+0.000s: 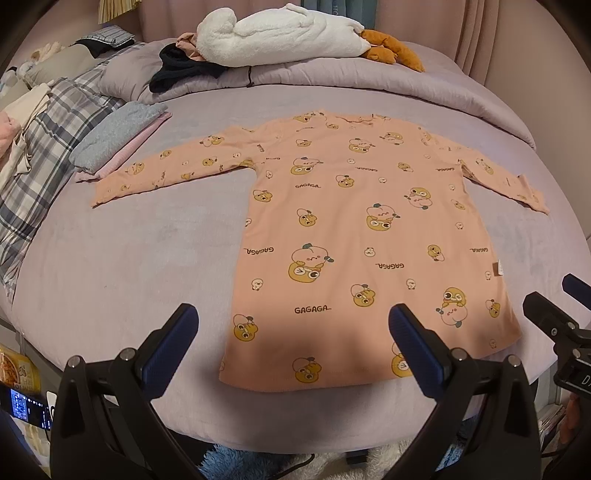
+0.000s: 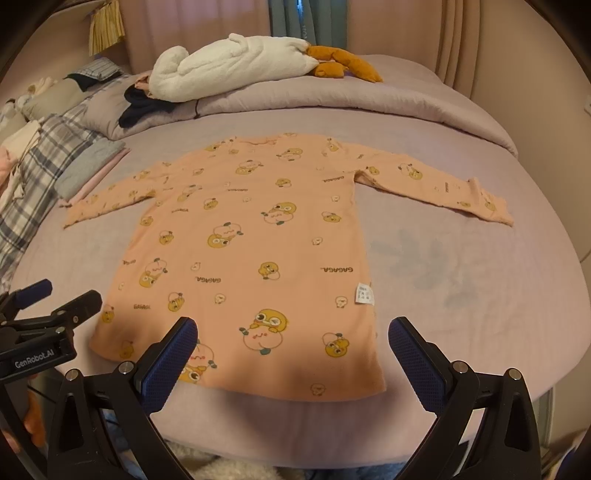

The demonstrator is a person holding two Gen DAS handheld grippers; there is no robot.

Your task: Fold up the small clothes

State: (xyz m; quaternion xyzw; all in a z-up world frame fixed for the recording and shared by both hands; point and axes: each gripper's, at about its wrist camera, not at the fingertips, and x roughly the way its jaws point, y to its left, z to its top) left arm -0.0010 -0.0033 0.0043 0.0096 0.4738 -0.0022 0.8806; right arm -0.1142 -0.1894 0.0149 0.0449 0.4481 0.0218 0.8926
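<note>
A peach long-sleeved shirt (image 1: 354, 236) with yellow duck prints lies flat on the lilac bed, sleeves spread, hem toward me; it also shows in the right wrist view (image 2: 255, 254). My left gripper (image 1: 293, 332) is open and empty, held above the shirt's hem at its left corner. My right gripper (image 2: 293, 339) is open and empty above the hem's right part. The right gripper shows at the right edge of the left wrist view (image 1: 554, 310), and the left gripper shows at the left edge of the right wrist view (image 2: 55, 299).
A folded grey and pink pile (image 1: 118, 140) lies by the left sleeve. A plaid blanket (image 1: 44, 147) lies at the left. A rolled lilac duvet (image 1: 332, 81) with a white plush (image 1: 273, 33) lies at the back. The bed edge (image 1: 295, 428) is just below the hem.
</note>
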